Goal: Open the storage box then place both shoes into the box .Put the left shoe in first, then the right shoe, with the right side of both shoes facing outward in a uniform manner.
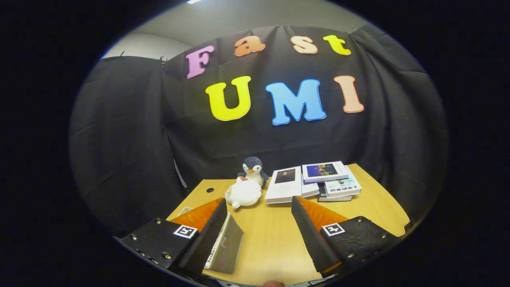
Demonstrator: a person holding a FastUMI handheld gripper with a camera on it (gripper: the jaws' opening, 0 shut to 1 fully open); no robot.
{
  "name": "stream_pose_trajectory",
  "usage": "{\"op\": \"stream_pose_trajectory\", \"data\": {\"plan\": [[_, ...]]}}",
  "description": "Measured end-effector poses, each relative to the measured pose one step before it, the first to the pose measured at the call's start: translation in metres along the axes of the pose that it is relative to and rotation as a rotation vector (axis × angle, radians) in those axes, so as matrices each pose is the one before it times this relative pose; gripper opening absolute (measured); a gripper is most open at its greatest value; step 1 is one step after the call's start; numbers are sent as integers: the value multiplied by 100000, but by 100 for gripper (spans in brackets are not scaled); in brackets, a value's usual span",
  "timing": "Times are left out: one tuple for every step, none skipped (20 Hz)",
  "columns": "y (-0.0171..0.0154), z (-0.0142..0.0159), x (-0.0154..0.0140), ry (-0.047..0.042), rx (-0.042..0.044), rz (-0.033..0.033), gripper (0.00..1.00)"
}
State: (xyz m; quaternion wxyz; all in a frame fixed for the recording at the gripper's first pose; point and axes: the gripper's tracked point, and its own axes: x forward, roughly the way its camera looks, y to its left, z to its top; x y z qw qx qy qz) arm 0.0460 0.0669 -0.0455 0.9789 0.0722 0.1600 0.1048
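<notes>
While tool gapes, empty, above table

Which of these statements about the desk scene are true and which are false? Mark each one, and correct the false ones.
1. The gripper has its fingers spread apart with nothing between them. True.
2. A penguin plush stands beyond the white plush. True.
3. The books are stacked on the floor. False: they lie on the wooden table, beyond the fingers.
4. The gripper is clamped on a shoe. False: both fingers are clear of everything, above bare table.
5. A grey book lies on the table beside one finger. True.
</notes>
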Motion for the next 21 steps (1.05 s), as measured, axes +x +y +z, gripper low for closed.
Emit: {"op": "stream_pose_trajectory", "data": {"plan": [[-1005, 546, -374, -2037, -119, -737, 98], [-1034, 381, -448, -2167, -11, -1244, 98], [-1131, 486, -402, -2280, -487, -1813, 98], [-1301, 462, -292, -2353, -981, -2683, 98], [-1308, 509, -401, -2378, -912, -2811, 98], [-731, 299, -112, -1443, -665, -1761, 98], [-686, 329, -192, -1404, -263, -1678, 98], [-704, 337, -111, -1106, -778, -1568, 98], [-554, 402, -153, -1087, -948, -1248, 98], [-380, 252, -82, -1042, -714, -825, 98], [-227, 217, -35, -345, -579, -389, 98], [-165, -71, 10, -35, -361, -434, 98], [-44, 40, -131, -112, -203, -77, 98], [-88, 103, 16, -195, -276, -409, 98], [-94, 135, -144, -437, -218, -296, 98], [60, -11, 123, -279, -311, -125, 98], [126, 42, 88, -387, -346, -130, 98], [13, -116, 156, -204, -475, -467, 98], [27, -22, 127, 31, -36, -273, 98], [140, -156, 110, 93, 554, 1, 98], [155, 48, -56, 78, 895, 230, 98]]}}
